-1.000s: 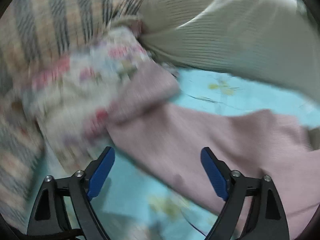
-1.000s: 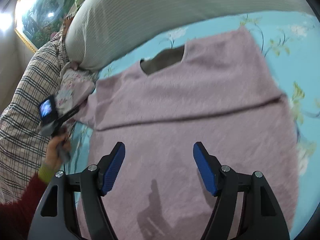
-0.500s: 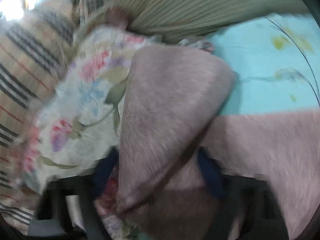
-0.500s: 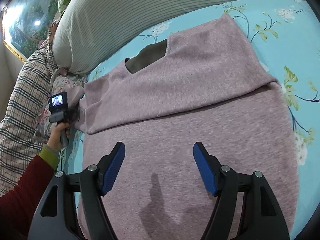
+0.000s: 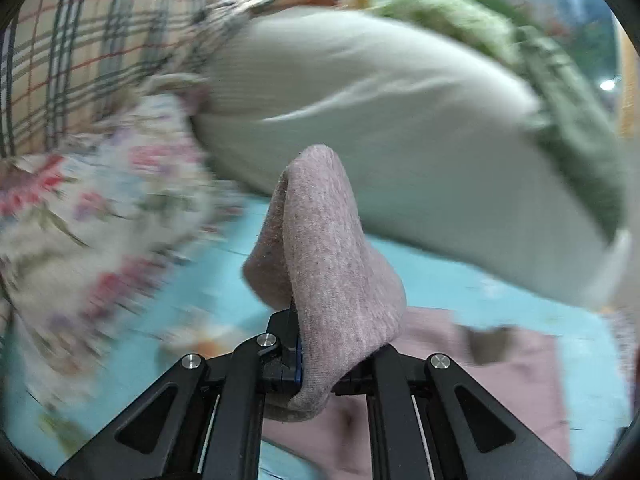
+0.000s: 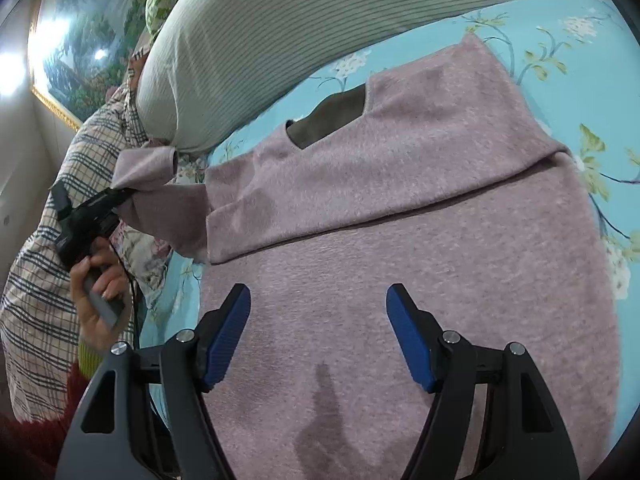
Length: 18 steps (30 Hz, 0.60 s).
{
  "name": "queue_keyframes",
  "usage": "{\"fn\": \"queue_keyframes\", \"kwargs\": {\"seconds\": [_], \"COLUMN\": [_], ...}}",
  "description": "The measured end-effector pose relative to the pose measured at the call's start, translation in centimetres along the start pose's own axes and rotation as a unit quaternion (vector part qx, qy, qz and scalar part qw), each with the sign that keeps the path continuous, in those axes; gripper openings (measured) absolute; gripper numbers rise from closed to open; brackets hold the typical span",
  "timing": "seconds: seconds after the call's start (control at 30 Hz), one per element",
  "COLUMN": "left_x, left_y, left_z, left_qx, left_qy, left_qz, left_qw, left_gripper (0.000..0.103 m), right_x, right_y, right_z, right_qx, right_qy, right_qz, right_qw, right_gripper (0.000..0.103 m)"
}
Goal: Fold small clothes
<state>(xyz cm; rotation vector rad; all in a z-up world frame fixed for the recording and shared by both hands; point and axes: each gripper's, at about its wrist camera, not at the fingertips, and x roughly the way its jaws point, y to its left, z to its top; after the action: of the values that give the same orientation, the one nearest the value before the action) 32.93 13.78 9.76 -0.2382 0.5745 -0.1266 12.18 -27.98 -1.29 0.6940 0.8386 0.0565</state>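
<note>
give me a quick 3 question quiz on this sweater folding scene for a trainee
1. True or false: the left tool is shut on the sleeve of the pink sweater.
2. The right tool is: A) clamped on the hem, B) open above the sweater body, C) gripping the grey pillow.
3. Fill in: the other sleeve lies folded across the sweater's ____.

Key: 1 true; 2 B; 3 chest
</note>
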Motion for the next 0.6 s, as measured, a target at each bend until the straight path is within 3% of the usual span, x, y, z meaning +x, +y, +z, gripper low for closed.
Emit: {"fn": "queue_keyframes", "kwargs": {"seconds": [0.1,0.27,0.5,0.57,0.6], "left_x": [-0.7,1.2,7.9,10.3,10.7], "left_y": [-6.2,-14.5,-20.4,-21.1,-21.4], "left_z": [-2.7,-7.2,-13.0,-14.8,-15.7], "left_qx": [0.007,0.030,0.056,0.071,0.078], "left_qy": [0.009,0.046,0.114,0.151,0.165], "left_qz": [-0.065,-0.119,-0.122,-0.121,-0.123], "left_qw": [0.9978,0.9914,0.9844,0.9785,0.9755], "left_gripper": [0.007,0.007,0.008,0.010,0.017], "right_x": [-1.2,-3.1,-3.1,-2.8,-2.6], "right_y": [-0.8,-2.8,-4.5,-4.5,-4.4], "right_z": [-0.2,-0.2,0.3,0.6,0.8], "right_qx": [0.010,0.030,0.050,0.048,0.045], "right_qy": [-0.011,-0.033,-0.042,-0.042,-0.044], "right_qz": [-0.008,-0.029,-0.044,-0.048,-0.050], "right_qw": [1.000,0.999,0.997,0.997,0.997], "right_gripper": [0.071,0.071,0.071,0.071,0.071]}}
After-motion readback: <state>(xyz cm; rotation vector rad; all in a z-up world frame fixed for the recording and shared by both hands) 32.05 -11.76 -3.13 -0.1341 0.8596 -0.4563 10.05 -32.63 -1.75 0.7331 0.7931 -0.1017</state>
